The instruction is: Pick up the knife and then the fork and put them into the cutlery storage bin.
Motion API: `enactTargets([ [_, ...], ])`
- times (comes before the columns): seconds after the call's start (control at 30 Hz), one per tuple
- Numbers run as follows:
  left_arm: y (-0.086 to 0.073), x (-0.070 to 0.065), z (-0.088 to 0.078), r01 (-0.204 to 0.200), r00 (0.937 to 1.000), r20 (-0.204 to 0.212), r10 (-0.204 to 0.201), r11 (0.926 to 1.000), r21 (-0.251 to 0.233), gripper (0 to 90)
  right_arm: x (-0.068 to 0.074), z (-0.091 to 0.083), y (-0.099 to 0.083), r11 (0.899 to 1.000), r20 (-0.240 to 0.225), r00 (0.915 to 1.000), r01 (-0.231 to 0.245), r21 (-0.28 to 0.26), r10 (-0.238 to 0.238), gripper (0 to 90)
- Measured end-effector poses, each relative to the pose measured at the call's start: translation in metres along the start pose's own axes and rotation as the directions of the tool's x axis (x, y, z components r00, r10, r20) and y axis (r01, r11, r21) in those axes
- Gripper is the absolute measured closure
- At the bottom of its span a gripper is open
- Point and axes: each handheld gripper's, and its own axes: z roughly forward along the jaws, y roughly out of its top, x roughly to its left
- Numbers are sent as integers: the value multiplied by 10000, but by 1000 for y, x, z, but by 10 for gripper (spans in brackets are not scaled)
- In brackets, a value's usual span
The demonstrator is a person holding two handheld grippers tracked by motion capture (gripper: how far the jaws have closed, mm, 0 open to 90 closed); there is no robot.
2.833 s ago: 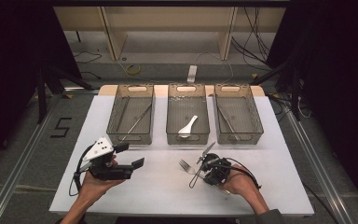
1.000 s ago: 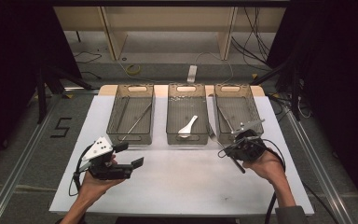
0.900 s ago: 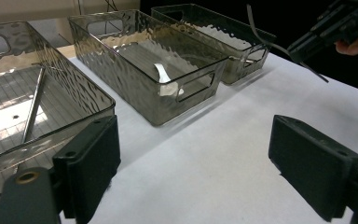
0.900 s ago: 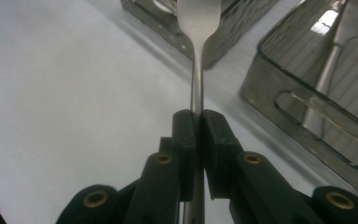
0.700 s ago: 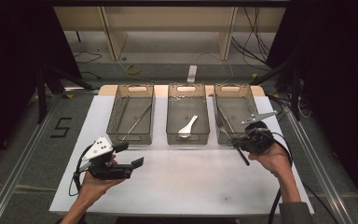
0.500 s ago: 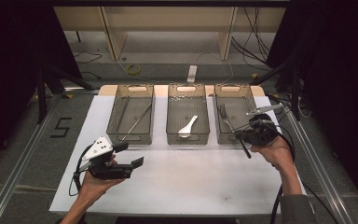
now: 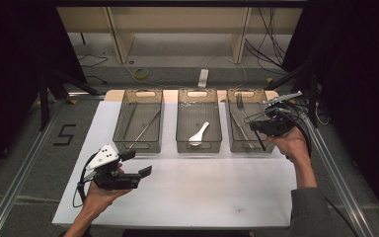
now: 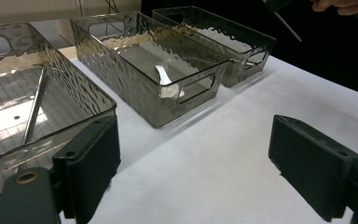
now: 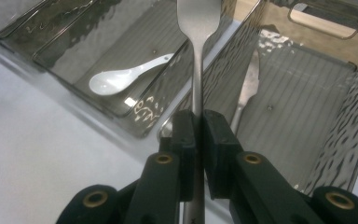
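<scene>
While our right gripper [image 9: 196,122] pinches the fork [image 9: 197,56] by its handle, the slim metal piece stands out along the jaws' own line, head away from us, held above the near edge of the right bin [image 7: 249,121]. A knife [image 9: 246,91] already lies lengthwise in that bin. We judge a short carry forward and down would place it. Our left gripper [image 7: 135,163], jaws wide and holding nothing, rests well apart over the white table [image 7: 202,182].
</scene>
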Motion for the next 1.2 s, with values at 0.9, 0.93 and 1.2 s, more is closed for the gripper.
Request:
enactTargets([
  [0.9, 0, 0, 0, 10, 10000, 35, -10, 10000, -26, 158, -21, 27, 36, 9929, 725, 9910, -1096, -459, 1128, 845],
  [0.93, 0, 0, 0, 13, 10000, 33, -13, 10000, -20, 158, -22, 29, 36, 9925, 757, 9904, -1127, -474, 1161, 845],
  [1.2, 0, 0, 0, 13, 10000, 48, -13, 10000, -25, 158, -28, 40, 35, 9899, 1108, 9841, -1342, -461, 1385, 845],
])
